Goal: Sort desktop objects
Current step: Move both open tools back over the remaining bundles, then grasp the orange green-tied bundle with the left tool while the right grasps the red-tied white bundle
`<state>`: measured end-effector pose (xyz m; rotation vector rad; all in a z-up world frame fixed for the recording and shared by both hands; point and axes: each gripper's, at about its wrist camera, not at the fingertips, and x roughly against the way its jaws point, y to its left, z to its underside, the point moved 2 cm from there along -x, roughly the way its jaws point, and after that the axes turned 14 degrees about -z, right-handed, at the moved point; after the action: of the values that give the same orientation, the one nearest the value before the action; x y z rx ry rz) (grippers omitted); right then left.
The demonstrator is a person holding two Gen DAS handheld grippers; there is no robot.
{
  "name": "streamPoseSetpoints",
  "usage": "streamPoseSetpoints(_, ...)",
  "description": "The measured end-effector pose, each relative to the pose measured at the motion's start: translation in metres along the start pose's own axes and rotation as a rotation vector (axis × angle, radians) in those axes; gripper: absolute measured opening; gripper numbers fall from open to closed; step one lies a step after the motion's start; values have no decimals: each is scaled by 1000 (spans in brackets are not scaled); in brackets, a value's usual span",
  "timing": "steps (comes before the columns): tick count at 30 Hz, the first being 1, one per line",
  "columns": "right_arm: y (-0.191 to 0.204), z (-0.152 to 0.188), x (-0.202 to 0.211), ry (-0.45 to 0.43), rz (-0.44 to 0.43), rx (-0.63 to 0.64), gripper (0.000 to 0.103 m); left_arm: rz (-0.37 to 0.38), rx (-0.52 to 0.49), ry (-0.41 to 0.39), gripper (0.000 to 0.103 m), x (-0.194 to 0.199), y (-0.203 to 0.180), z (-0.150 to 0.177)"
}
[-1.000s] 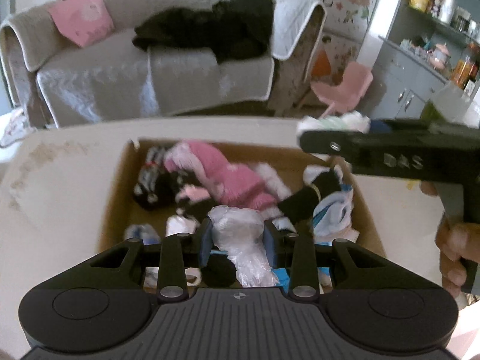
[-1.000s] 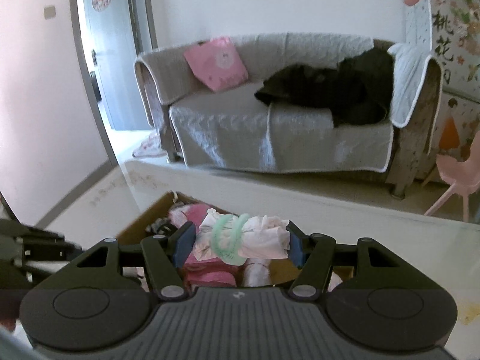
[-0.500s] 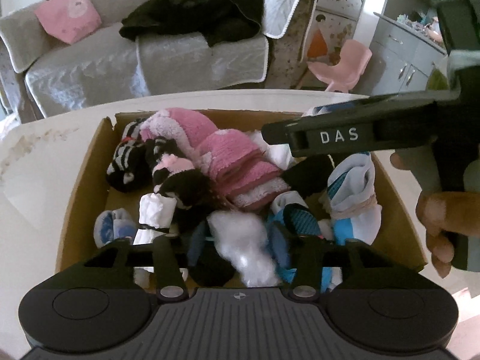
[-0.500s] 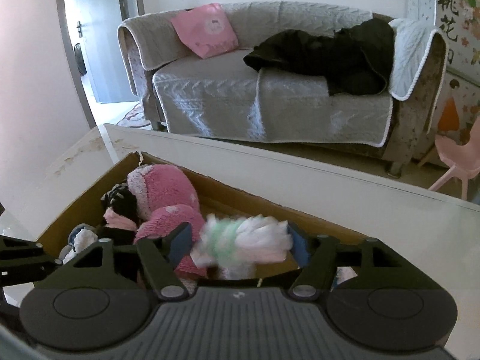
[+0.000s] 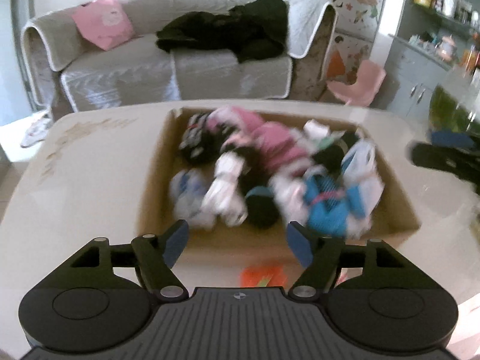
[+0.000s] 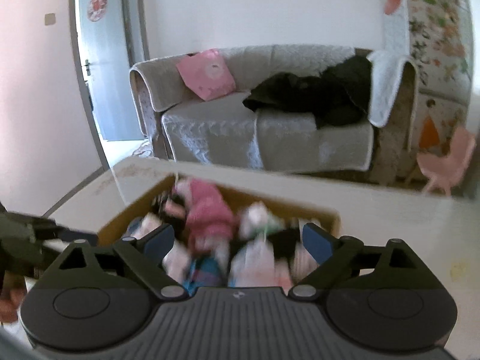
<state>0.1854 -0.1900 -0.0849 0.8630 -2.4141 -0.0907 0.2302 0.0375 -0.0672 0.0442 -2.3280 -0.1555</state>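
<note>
A cardboard box [image 5: 156, 180] full of rolled socks and small cloth bundles sits on the white table [image 5: 84, 180]. Pink bundles [image 5: 270, 141], a blue one [image 5: 327, 207], a black one [image 5: 261, 210] and white ones lie inside. My left gripper [image 5: 237, 240] is open and empty, pulled back just in front of the box's near wall. My right gripper [image 6: 238, 240] is open and empty above the box [image 6: 327, 214]; the white bundle with green bands [image 6: 261, 220] lies in the box below it. The right gripper also shows at the right edge of the left wrist view [image 5: 444, 156].
An orange object [image 5: 264, 274] lies on the table near the left gripper. Behind the table are a grey sofa [image 5: 180, 69] with a pink cushion and black clothing, a pink child's chair [image 5: 357, 85] and grey cabinets at right. A door [image 6: 105, 69] stands at left.
Both grippers have opened and let go of their bundles into the box. The left gripper has pulled back from the box; the right gripper has lifted and drawn off to the right.
</note>
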Motion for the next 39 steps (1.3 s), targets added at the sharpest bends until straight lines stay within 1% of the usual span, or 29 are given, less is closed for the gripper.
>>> streamPoseSetpoints(2,8,23,6,6,16,-27,91,-12,-2,30,80,-1,3,14)
streamPoseSetpoints(5,17,46,-5,44,31,-49,89,-21,-12,71,79,-7,2,29)
streamPoseSetpoints(7,21,59,-13,70,40,-52,86,-34,-28,72,79,-10,-2,36)
streamPoseSetpoints(9,21,67,-18,84,44,-58,86,-31,-29,72,83,-13,-5,40)
streamPoseSetpoints(11,21,72,-25,99,50,-52,86,-27,-24,69,87,-15,-6,42)
streamPoseSetpoints(15,22,80,-35,121,65,-28,81,-26,-24,68,87,-18,-5,44)
streamPoseSetpoints(18,23,86,-30,124,69,-17,79,-34,-28,62,88,-18,-1,48)
streamPoseSetpoints(21,27,93,-32,130,69,-9,76,-46,-27,62,88,-17,3,49)
streamPoseSetpoints(23,28,95,-33,129,69,-11,75,-57,-28,65,87,-17,8,49)
streamPoseSetpoints(24,28,95,-32,128,68,-14,75,-60,-29,67,85,-16,11,48)
streamPoseSetpoints(26,29,96,-31,126,64,-16,75,-43,-29,78,79,-12,14,47)
streamPoseSetpoints(28,30,96,-32,123,62,-16,75,-16,-45,62,81,-4,11,44)
streamPoseSetpoints(29,31,97,-33,122,61,-18,75,-9,-51,52,85,-2,9,42)
streamPoseSetpoints(34,33,99,-37,127,63,-8,75,16,-73,65,84,-14,-3,40)
streamPoseSetpoints(35,33,99,-39,132,65,-2,75,21,-75,76,81,-19,-5,40)
streamPoseSetpoints(36,33,100,-41,138,66,-1,74,29,-76,90,75,-23,-6,40)
streamPoseSetpoints(37,32,99,-41,139,64,-1,73,40,-81,104,71,-27,-8,41)
streamPoseSetpoints(39,33,99,-42,137,74,8,72,45,-95,134,55,-36,-8,45)
